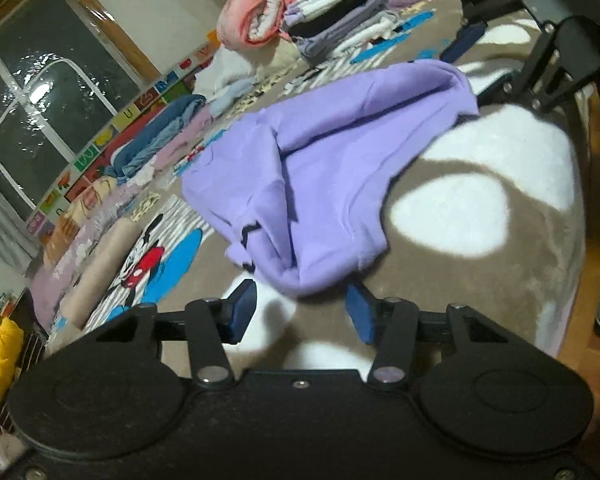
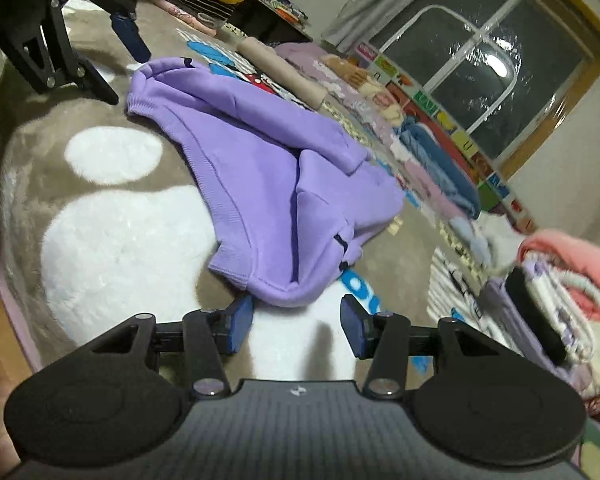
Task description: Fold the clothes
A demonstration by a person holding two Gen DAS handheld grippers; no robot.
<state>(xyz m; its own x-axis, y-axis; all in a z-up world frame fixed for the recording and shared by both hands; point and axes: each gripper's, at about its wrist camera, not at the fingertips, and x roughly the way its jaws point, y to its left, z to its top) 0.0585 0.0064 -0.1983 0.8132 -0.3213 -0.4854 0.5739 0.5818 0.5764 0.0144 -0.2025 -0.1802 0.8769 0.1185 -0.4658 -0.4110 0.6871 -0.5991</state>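
Midway, seemingly: purple sweatshirt (image 1: 320, 168) lies loosely doubled on the rug (image 1: 480, 264), not yet squared. Left gripper (image 1: 302, 312) and right gripper (image 2: 296, 322) both spread, empty, at opposite ends. Folded stack (image 2: 560, 300) sits nearby.

Dark window (image 2: 496, 60) with wooden frame reflects a lamp; brown-and-white plush rug (image 1: 480, 216) covers the floor.

Grey-brown plush rug (image 1: 452, 272) with white patches covers the floor. Crumpled purple sweatshirt (image 1: 312, 176) lies on it, centre frame. Cartoon-print mat (image 1: 156, 256) at lower left of the left wrist view — a beige roll (image 1: 100, 268) lies along it. Folded clothes stack (image 1: 332, 20) at upper centre; blue garments (image 1: 156, 136) at left, beside the alphabet border.
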